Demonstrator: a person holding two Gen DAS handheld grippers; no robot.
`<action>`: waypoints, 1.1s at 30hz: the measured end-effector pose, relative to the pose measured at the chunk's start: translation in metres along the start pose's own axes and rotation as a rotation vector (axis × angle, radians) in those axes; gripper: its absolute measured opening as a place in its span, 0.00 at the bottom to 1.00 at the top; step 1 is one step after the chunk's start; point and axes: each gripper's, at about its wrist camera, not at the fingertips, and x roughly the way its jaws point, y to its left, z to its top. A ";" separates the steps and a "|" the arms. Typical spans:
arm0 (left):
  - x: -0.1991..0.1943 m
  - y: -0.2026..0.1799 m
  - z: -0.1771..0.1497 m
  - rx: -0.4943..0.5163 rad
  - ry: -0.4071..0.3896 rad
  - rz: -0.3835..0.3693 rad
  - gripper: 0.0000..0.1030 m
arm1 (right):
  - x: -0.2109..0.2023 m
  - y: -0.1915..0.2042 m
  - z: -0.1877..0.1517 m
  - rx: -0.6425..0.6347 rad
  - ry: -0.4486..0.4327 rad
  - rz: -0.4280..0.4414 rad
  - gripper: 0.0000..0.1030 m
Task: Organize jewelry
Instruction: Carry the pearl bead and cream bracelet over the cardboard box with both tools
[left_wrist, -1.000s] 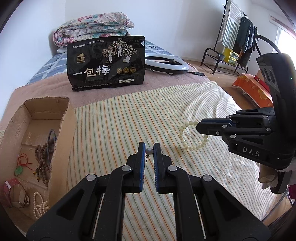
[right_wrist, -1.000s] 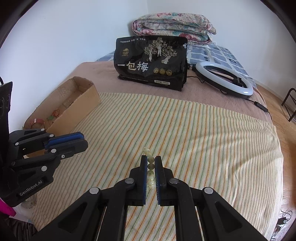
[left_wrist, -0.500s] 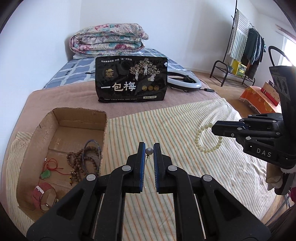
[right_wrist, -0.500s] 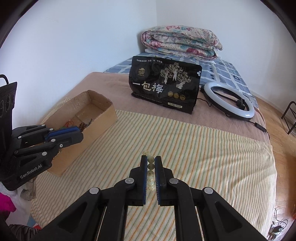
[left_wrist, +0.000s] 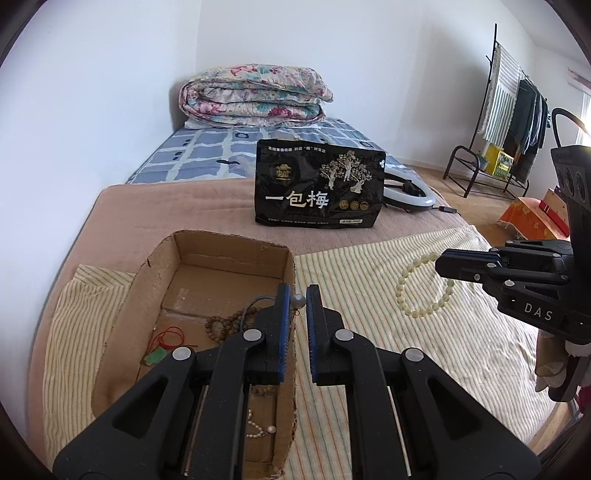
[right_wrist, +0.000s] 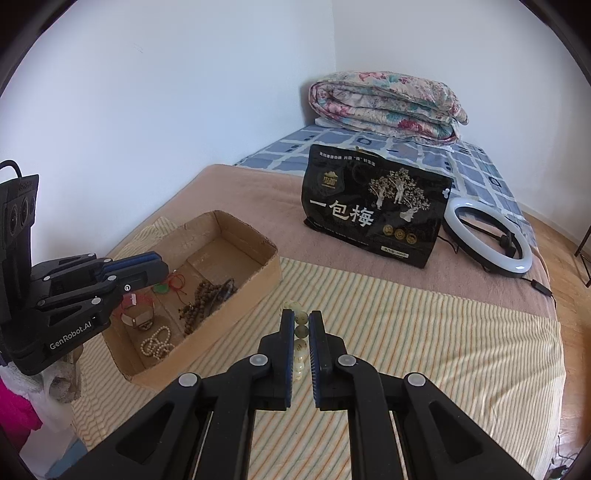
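Note:
My left gripper (left_wrist: 297, 300) is shut on a small grey bead pendant (left_wrist: 298, 301) and holds it above the right wall of an open cardboard box (left_wrist: 229, 243). The box holds brown wooden beads (left_wrist: 225, 325), a red cord with a green pendant (left_wrist: 162, 349) and a pearl strand (left_wrist: 260, 430). My right gripper (right_wrist: 302, 325) is shut on a pale green bead bracelet (right_wrist: 301, 334), which hangs as a loop in the left wrist view (left_wrist: 421, 288) above the striped cloth. The left gripper also shows in the right wrist view (right_wrist: 147, 264), over the box (right_wrist: 258, 295).
A black snack bag (left_wrist: 319, 190) stands behind the box. A ring light (right_wrist: 487, 236) lies to its right. A folded floral quilt (left_wrist: 255, 96) sits at the head of the bed. A clothes rack (left_wrist: 509, 122) stands at the far right, off the bed.
Both grippers have risen and moved left toward the box. The left gripper, formerly over the striped cloth, now hangs over the box's right wall. Both grips are unchanged.

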 end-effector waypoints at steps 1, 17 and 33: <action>-0.002 0.004 0.001 -0.002 -0.005 0.006 0.06 | 0.001 0.004 0.003 -0.001 -0.003 0.003 0.05; 0.004 0.063 0.003 -0.053 0.005 0.079 0.06 | 0.040 0.042 0.044 -0.031 -0.017 0.059 0.05; 0.024 0.097 0.000 -0.093 0.043 0.109 0.06 | 0.095 0.069 0.065 -0.052 0.010 0.104 0.05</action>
